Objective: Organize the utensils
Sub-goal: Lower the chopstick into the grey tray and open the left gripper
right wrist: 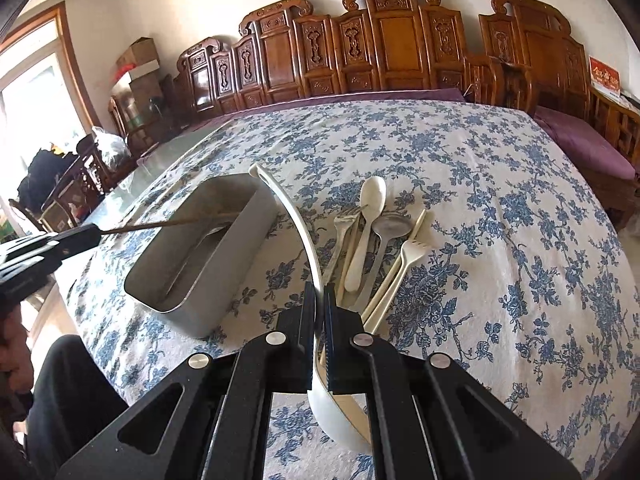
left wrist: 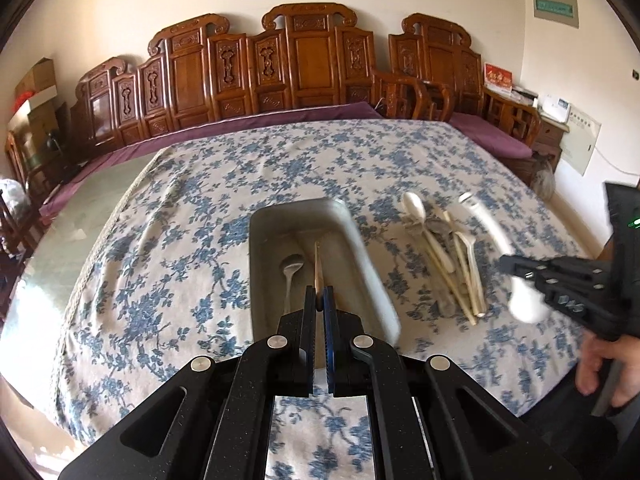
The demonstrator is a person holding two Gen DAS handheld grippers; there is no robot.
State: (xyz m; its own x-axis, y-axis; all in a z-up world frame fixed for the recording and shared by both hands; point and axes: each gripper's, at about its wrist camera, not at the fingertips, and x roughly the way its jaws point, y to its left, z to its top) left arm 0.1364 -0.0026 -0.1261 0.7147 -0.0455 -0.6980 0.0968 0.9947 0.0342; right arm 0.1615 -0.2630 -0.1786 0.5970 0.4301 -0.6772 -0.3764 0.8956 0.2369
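With the left gripper (left wrist: 319, 300) clamped on a chopstick (left wrist: 317, 264) above the grey bin (left wrist: 264, 240), lower it flat beside the metal spoon (left wrist: 291, 268) (the right gripper (right wrist: 319, 300) pinches a white ladle (right wrist: 298, 220)).

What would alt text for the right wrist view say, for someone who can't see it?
The right tongs are shut on a white ladle held over a blue floral tablecloth. Ahead lies a pile of utensils; to its left sits a grey bin, where the left tongs hold a chopstick above it.
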